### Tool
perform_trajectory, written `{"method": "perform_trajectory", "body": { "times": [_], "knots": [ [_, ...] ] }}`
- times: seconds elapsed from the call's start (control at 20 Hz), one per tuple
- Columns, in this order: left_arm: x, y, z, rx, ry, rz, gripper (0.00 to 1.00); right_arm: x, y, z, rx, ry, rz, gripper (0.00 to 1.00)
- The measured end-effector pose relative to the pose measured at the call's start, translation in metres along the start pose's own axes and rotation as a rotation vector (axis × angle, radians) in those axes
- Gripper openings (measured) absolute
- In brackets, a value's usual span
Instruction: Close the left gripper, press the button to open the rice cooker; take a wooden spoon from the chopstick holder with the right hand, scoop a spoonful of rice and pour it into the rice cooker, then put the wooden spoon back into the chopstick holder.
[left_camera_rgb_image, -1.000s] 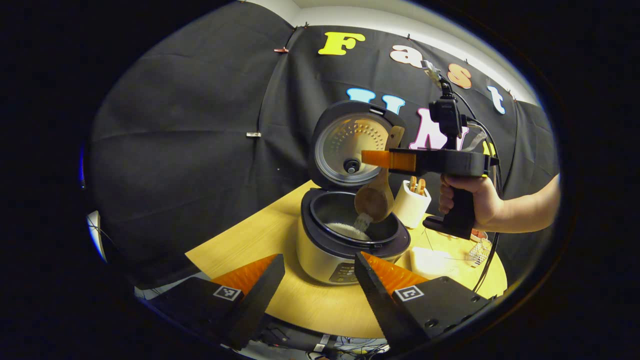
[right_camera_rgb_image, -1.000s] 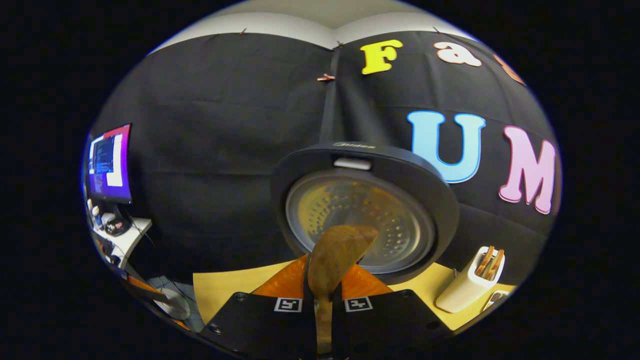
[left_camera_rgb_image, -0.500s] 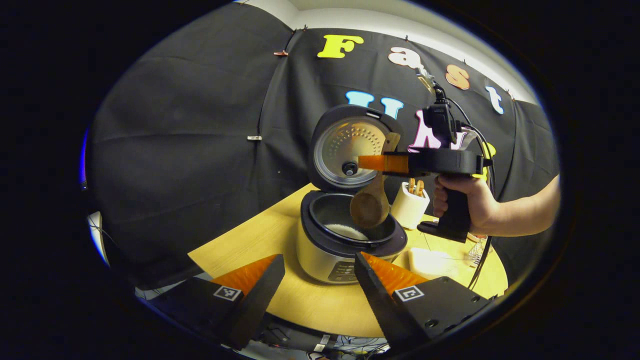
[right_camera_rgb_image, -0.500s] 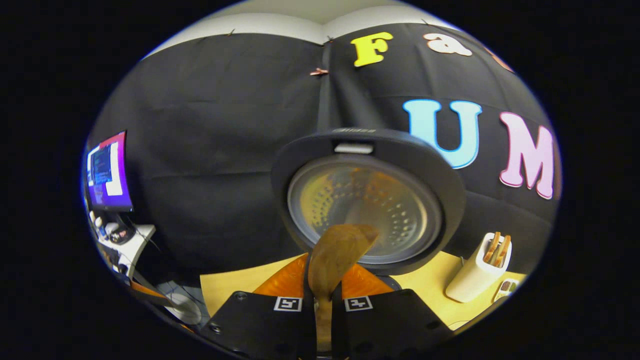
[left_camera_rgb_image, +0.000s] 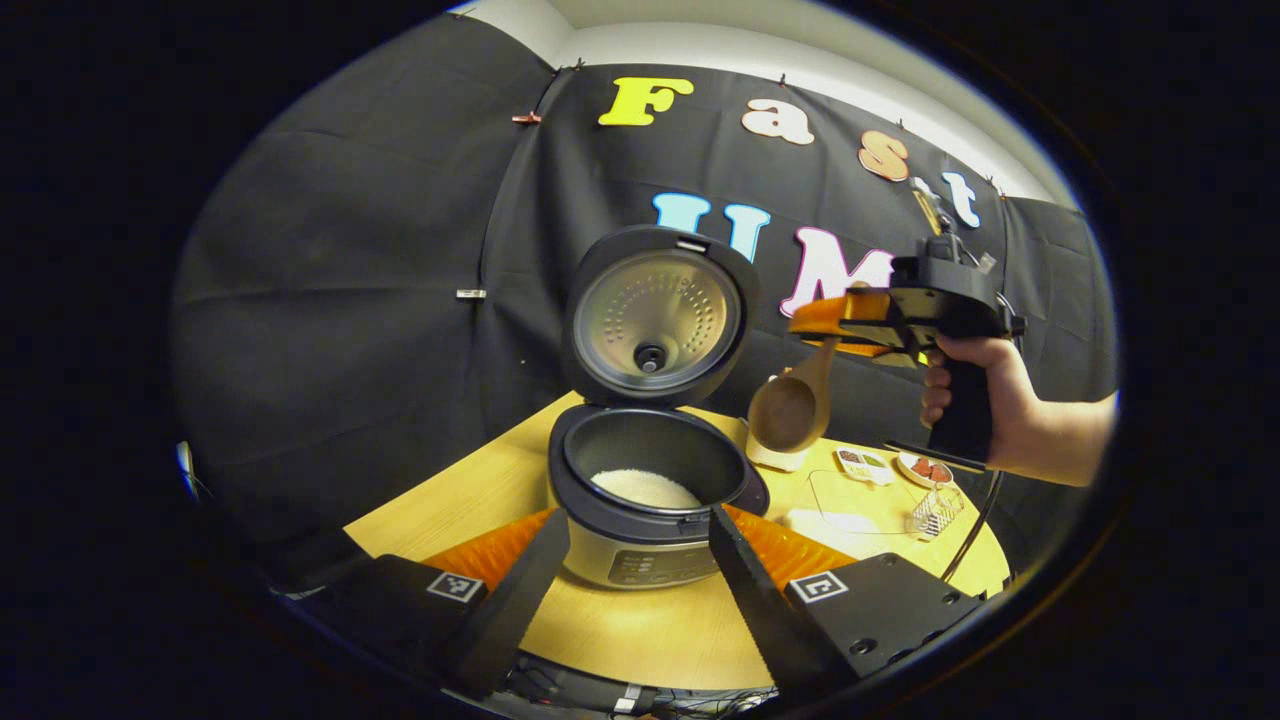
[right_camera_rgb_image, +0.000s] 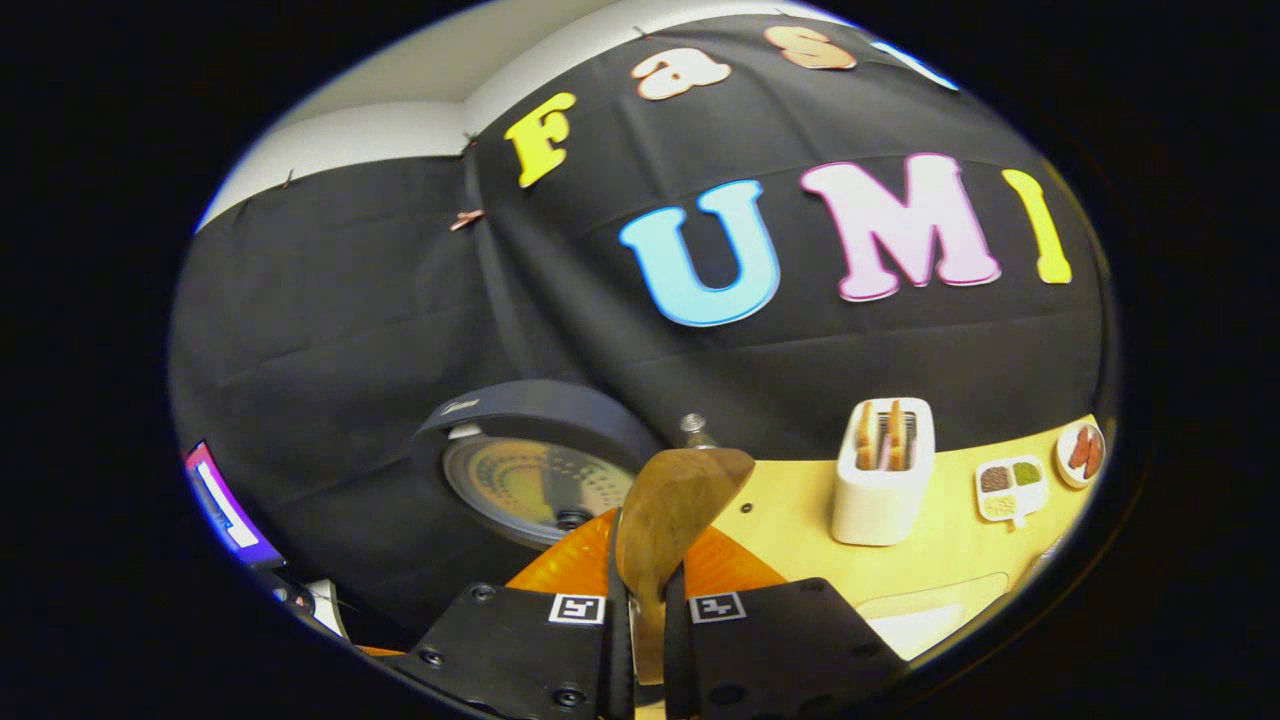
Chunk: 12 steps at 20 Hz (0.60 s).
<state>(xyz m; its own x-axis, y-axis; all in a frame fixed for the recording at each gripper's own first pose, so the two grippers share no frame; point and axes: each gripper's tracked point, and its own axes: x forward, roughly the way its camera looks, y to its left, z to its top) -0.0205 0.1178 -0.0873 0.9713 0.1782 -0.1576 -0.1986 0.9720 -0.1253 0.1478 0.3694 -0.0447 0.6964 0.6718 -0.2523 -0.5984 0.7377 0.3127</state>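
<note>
Rice cooker (left_camera_rgb_image: 640, 500): on the table (left_camera_rgb_image: 640, 630), lid (left_camera_rgb_image: 655, 315) upright, white rice (left_camera_rgb_image: 645, 488) in the pot. Left gripper (left_camera_rgb_image: 640, 560): fingers spread apart, empty, flanking the cooker's front. Right gripper (right_camera_rgb_image: 642, 590): clenched on the wooden spoon (right_camera_rgb_image: 670, 520) (bowl hanging at the cooker's 3 o'clock in the left gripper view). Chopstick holder (right_camera_rgb_image: 885, 470): at 2 o'clock of the spoon, right gripper view.
</note>
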Motion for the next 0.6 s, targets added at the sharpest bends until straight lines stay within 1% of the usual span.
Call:
{"method": "perform_trajectory", "body": {
  "times": [0.15, 0.3, 0.6],
  "knots": [
    [0.009, -0.019, 0.005, -0.004, -0.003, -0.034, 0.95, -0.037, -0.061, 0.027, 0.048, -0.061, -0.112, 0.16],
    [0.018, -0.039, 0.010, 0.006, -0.001, -0.063, 0.95, -0.070, -0.133, 0.043, 0.126, -0.104, -0.247, 0.16],
    [0.026, -0.077, 0.022, 0.009, 0.008, -0.072, 0.95, -0.138, -0.261, 0.060, 0.260, -0.186, -0.474, 0.16]
  ]
}}
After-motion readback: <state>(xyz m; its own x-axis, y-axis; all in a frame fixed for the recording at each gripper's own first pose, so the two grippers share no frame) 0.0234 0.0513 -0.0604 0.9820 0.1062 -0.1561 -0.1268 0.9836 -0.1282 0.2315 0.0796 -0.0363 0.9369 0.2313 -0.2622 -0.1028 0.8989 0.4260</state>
